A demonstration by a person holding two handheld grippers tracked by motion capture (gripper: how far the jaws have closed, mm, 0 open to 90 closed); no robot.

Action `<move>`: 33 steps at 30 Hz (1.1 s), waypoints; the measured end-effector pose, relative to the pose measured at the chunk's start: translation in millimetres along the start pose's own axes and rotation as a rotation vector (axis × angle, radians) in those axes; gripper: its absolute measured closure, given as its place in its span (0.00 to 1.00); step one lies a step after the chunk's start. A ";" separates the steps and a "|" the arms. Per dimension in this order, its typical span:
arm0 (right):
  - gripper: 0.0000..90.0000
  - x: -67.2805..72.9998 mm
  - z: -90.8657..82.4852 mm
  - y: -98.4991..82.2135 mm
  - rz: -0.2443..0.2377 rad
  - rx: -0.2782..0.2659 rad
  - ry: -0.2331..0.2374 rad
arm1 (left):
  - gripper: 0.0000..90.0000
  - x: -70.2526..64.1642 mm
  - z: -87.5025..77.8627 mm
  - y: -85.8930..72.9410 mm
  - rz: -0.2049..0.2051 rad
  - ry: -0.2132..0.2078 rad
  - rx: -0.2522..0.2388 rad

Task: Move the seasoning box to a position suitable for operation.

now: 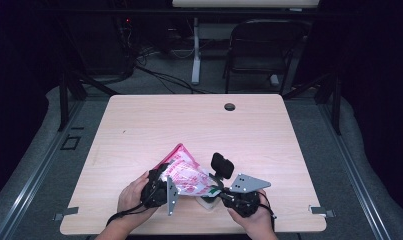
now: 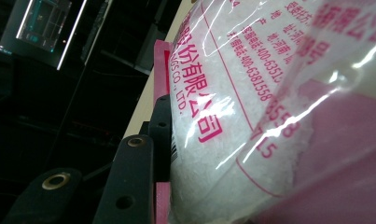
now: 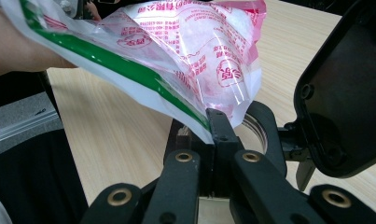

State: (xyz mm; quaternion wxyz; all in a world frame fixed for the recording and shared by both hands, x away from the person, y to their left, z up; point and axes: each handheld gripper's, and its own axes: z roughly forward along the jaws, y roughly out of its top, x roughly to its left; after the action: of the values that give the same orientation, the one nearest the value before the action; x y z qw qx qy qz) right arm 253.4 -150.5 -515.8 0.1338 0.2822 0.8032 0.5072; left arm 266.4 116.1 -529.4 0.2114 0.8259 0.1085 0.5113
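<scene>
A clear plastic bag [image 1: 186,175] with pink print, holding white granules, hangs tilted over the near part of the table. My left gripper [image 1: 161,187] is shut on its full body; in the left gripper view the bag [image 2: 232,93] bulges against one black finger [image 2: 160,126]. My right gripper [image 3: 216,123] is shut on the bag's thin edge with the green stripe [image 3: 129,70]. That corner points down at a round container [image 3: 256,128], whose black flip lid [image 3: 344,93] stands open. From above, the lid [image 1: 222,165] rises beside the right gripper [image 1: 220,192].
The light wooden table [image 1: 139,125] has a cable hole [image 1: 230,106] near its far edge. A dark chair [image 1: 261,50] and a white table leg [image 1: 195,55] stand behind it. Both hands work close to the near edge.
</scene>
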 end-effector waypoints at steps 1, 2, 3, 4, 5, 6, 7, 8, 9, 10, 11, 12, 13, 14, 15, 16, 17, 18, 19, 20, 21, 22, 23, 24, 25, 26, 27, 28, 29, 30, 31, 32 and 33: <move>1.00 0.0 0.2 -0.1 -0.001 0.001 0.001 | 0.73 -0.1 -0.4 0.0 0.003 0.002 0.000; 1.00 0.1 0.2 -0.2 -0.002 0.001 0.001 | 0.73 -0.5 -0.8 -0.2 0.005 0.005 0.001; 1.00 0.4 0.2 -0.3 -0.002 0.002 0.000 | 0.73 -1.0 -1.1 -0.2 0.007 0.008 0.001; 1.00 0.6 0.3 -0.4 -0.002 0.001 0.001 | 0.73 -1.3 -1.4 -0.1 0.013 0.010 0.002; 1.00 0.6 0.2 -0.5 -0.003 0.003 0.000 | 0.73 -1.4 -1.4 -0.1 0.015 0.010 0.002; 1.00 0.6 0.2 -0.6 -0.004 0.004 0.000 | 0.73 -1.5 -1.6 0.1 0.018 0.012 0.002; 1.00 0.6 0.3 -0.8 -0.003 0.003 -0.001 | 0.73 -1.7 -1.5 0.1 0.020 0.013 0.000; 1.00 0.4 0.2 -0.9 -0.004 0.005 0.000 | 0.73 -2.0 -1.5 0.0 0.020 0.015 0.000; 1.00 0.3 0.2 -1.0 -0.003 0.006 0.000 | 0.73 -2.2 -1.6 0.1 0.025 0.019 -0.001; 1.00 0.2 0.4 -1.1 -0.003 0.006 -0.002 | 0.73 -2.2 -1.9 0.1 0.029 0.022 0.001; 1.00 0.3 0.5 -1.2 -0.003 0.006 -0.002 | 0.73 -2.0 -2.2 0.0 0.034 0.023 0.002; 1.00 0.2 0.5 -1.2 -0.005 0.009 -0.003 | 0.73 -1.4 -2.9 0.1 0.046 0.025 0.011; 1.00 0.2 0.7 -1.3 -0.006 0.010 -0.002 | 0.73 -2.0 -2.6 0.0 0.039 0.028 0.003; 1.00 0.4 1.1 -1.5 -0.005 0.009 -0.003 | 0.73 -1.5 -3.3 0.2 0.052 0.031 0.011; 1.00 0.4 1.4 -1.6 -0.005 0.009 -0.003 | 0.73 -1.7 -3.6 0.3 0.053 0.032 0.013; 1.00 0.4 1.7 -1.8 -0.003 0.008 -0.003 | 0.73 -2.3 -3.2 0.3 0.047 0.036 0.003; 1.00 0.3 1.8 -2.0 -0.001 0.007 -0.003 | 0.73 -2.4 -3.5 0.6 0.050 0.039 0.003; 1.00 -0.1 2.0 -2.3 0.000 0.007 -0.001 | 0.73 -2.5 -3.6 0.7 0.052 0.041 0.003; 1.00 -0.4 1.8 -2.5 -0.001 0.009 -0.003 | 0.73 -2.2 -4.3 1.2 0.062 0.042 0.012; 1.00 -0.6 1.8 -2.7 -0.001 0.010 -0.003 | 0.73 -2.1 -4.6 1.7 0.065 0.043 0.012; 1.00 -0.8 1.8 -2.9 -0.001 0.010 -0.003 | 0.73 -1.6 -5.1 2.3 0.071 0.047 0.013; 1.00 -0.8 1.7 -3.1 -0.002 0.009 -0.005 | 0.73 -1.6 -5.5 2.7 0.072 0.050 0.014; 1.00 -0.7 1.6 -3.1 -0.001 0.008 -0.006 | 0.73 -1.2 -6.1 3.2 0.077 0.053 0.015; 1.00 -0.9 1.4 -3.1 -0.001 0.010 -0.006 | 0.74 -1.0 -6.6 3.7 0.078 0.054 0.017; 1.00 -1.1 1.4 -3.1 -0.001 0.011 -0.005 | 0.74 -1.0 -6.8 4.0 0.078 0.056 0.015; 1.00 -1.0 1.4 -3.1 -0.002 0.012 -0.006 | 0.74 -1.0 -7.1 4.4 0.079 0.060 0.015; 1.00 -1.1 1.3 -3.2 -0.001 0.013 -0.006 | 0.73 -0.8 -7.4 4.8 0.083 0.063 0.013; 1.00 -1.3 1.2 -3.1 -0.003 0.016 -0.006 | 0.74 -0.5 -7.8 5.1 0.088 0.067 0.013; 1.00 -1.1 1.5 -3.3 0.002 0.012 -0.005 | 0.73 -0.4 -8.0 5.3 0.090 0.071 0.012; 1.00 -0.9 1.5 -3.4 0.004 0.010 -0.006 | 0.74 -0.2 -8.5 5.6 0.087 0.070 0.013; 1.00 -0.5 1.4 -3.3 0.002 0.009 -0.008 | 0.74 0.0 -8.8 5.8 0.086 0.069 0.014; 1.00 -0.4 1.3 -3.3 0.001 0.009 -0.008 | 0.74 0.6 -9.0 6.2 0.090 0.074 0.011; 1.00 0.0 1.3 -3.2 -0.001 0.008 -0.008 | 0.74 0.9 -9.3 6.3 0.092 0.076 0.012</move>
State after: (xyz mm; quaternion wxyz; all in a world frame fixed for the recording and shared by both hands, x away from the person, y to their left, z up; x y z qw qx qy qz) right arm 253.1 -150.6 -519.2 0.1361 0.2843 0.8049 0.5027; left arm 258.2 113.1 -522.2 0.1785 0.8112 0.0815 0.5509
